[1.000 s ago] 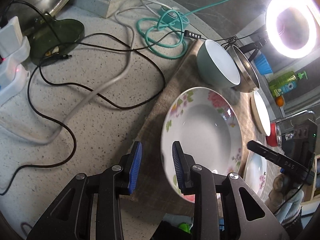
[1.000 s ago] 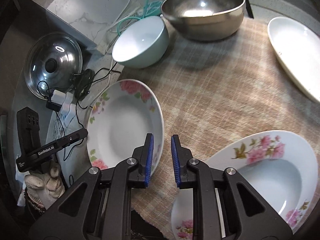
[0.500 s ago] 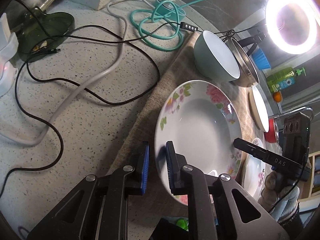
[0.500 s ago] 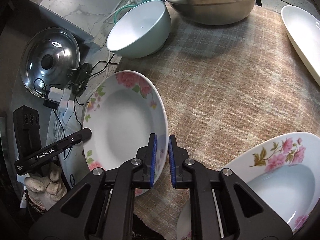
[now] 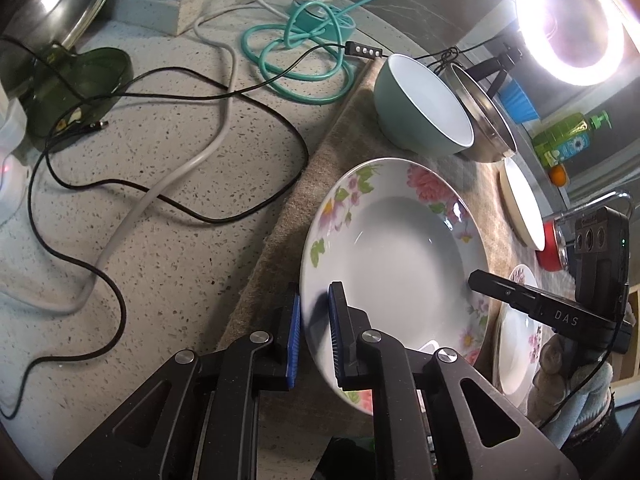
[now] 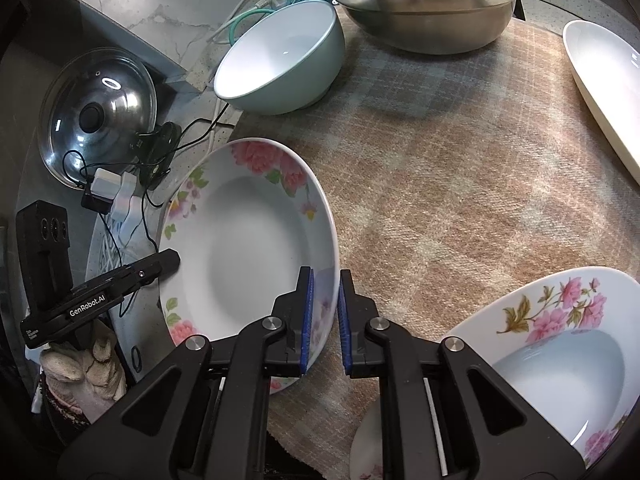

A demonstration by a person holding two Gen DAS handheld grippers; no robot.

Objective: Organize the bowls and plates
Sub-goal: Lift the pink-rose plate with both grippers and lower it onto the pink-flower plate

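**Both grippers pinch opposite rims of the floral plate**

The left gripper (image 5: 313, 336) has its blue pads closed onto the near-left rim of the floral deep plate (image 5: 400, 248), one pad under the rim and one on its inner face. The right gripper (image 6: 324, 312) is likewise clamped on the plate's opposite rim, its fingers nearly together with only the rim between them. The plate sits tilted over the left edge of the plaid cloth (image 6: 440, 184), partly overhanging the speckled countertop (image 5: 160, 240).

Beyond it on the cloth stands a teal bowl (image 6: 280, 60), leaning toward the counter edge, just beside a stainless steel bowl (image 6: 424, 4). A plain white dish (image 6: 600, 88) lies at the cloth's far right. A second floral plate (image 6: 560, 352) rests near the right gripper, overlapping another plate beneath it.

On the countertop lie black cables (image 5: 168, 200), a coiled teal cord (image 5: 296, 60) and a glass pot lid (image 6: 96, 116). A ring light (image 5: 572, 24) glows above.
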